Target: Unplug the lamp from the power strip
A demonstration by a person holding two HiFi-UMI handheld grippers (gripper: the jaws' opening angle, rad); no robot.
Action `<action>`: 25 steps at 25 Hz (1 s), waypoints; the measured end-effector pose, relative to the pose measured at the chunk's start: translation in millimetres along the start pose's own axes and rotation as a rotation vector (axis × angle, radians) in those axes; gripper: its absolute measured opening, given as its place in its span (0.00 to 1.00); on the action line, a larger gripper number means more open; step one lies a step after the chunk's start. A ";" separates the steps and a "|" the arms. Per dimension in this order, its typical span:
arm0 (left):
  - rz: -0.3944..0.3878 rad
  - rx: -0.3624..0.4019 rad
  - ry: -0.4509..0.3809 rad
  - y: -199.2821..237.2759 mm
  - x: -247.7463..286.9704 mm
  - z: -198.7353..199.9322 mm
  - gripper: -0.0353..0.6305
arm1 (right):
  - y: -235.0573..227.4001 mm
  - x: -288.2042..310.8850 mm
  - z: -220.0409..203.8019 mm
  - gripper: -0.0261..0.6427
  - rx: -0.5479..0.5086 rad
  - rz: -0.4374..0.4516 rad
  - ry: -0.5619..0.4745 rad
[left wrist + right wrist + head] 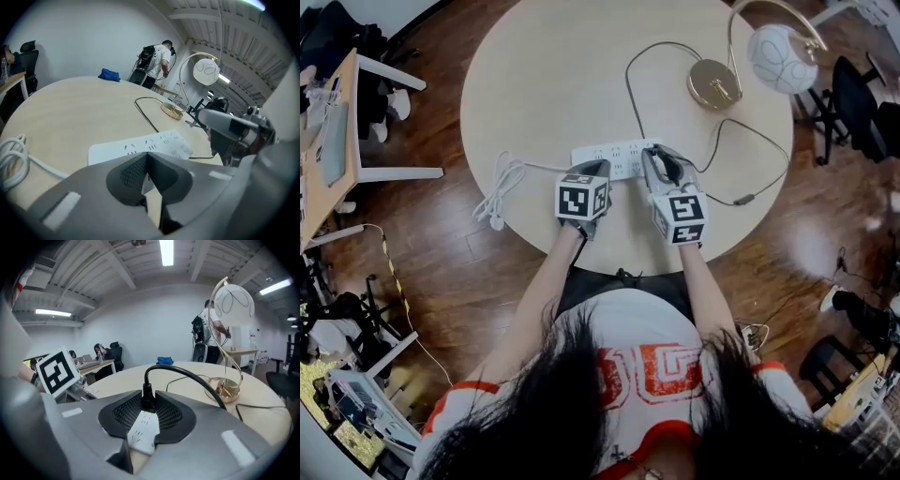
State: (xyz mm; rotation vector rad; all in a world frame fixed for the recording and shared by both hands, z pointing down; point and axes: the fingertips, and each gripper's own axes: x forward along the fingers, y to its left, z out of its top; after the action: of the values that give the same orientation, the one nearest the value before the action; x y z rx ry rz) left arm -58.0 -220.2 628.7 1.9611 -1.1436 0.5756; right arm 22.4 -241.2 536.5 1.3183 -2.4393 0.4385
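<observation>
A white power strip (609, 155) lies on the round wooden table (544, 75). The lamp has a gold base (715, 84) and a white globe (781, 58), and its black cord (187, 373) runs to a black plug (148, 389) seated in the strip (143, 427). My right gripper (148, 395) has a pad pressed on each side of that plug. My left gripper (147, 155) is shut with nothing in it. Its tips sit at the strip's near edge (140, 145), left of the right gripper (654, 155).
A coiled white cable (497, 190) hangs over the table's left front edge. The lamp cord's inline switch (744, 199) lies near the right edge. A blue cloth (108, 75) rests at the far side. Desks and chairs ring the table, and a person (161, 58) stands beyond it.
</observation>
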 end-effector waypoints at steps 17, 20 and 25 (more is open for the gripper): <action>-0.015 0.036 0.002 -0.5 4.4 1.8 0.05 | -2.8 -52.9 -122.1 0.34 0.213 0.013 0.443; -0.028 0.072 0.020 -1.0 6.7 1.6 0.05 | -2.6 -56.2 -123.5 0.38 0.255 0.018 0.447; -0.074 0.009 0.019 -2.6 -11.8 -4.8 0.05 | 1.7 -79.8 -117.5 0.37 0.265 -0.003 0.420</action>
State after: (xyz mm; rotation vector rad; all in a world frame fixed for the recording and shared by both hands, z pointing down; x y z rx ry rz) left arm -61.5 -209.5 622.3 1.9928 -1.0535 0.5599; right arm 78.8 -131.9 607.6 1.1807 -2.0787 0.9601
